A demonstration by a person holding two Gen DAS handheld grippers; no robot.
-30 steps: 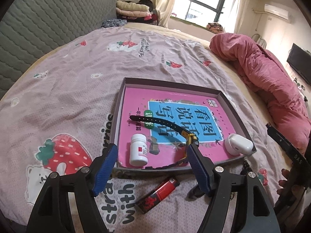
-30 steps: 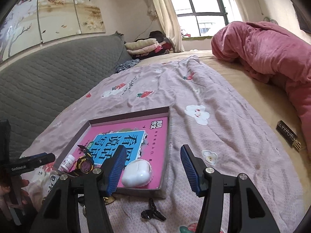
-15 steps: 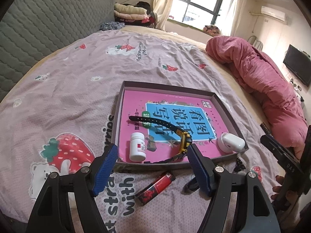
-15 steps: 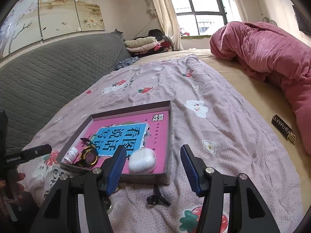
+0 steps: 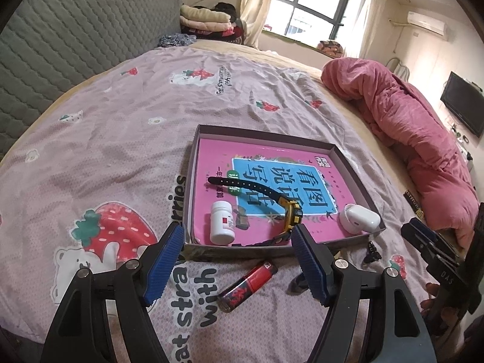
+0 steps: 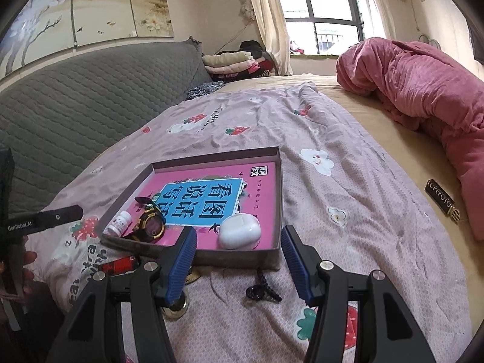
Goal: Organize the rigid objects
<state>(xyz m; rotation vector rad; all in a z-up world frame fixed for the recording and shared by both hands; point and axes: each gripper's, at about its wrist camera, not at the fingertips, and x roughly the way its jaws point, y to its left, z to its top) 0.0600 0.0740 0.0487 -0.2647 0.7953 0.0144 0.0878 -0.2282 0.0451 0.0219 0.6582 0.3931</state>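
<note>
Left gripper [image 5: 237, 257]: jaws wide apart, empty, above the lighter [image 5: 248, 285] lying just outside the tray [image 5: 263, 134]. Tray contents, left to right: bottle [image 5: 222, 222], watch [image 5: 290, 213], earbud case [image 5: 358, 218]. Right gripper [image 6: 239, 261]: jaws apart, empty, above the keys [image 6: 261, 290].

From my seat, the left gripper's [image 5: 237, 260] right finger covers the near end of the watch [image 5: 289, 211] strap and most of a dark object on the sheet beside the lighter [image 5: 248, 286]. In the right wrist view the right gripper's [image 6: 239, 264] left finger hides most of a brassy round thing [image 6: 177, 310] (I cannot tell what). The pill bottle's [image 5: 222, 222] label is too small to read.
</note>
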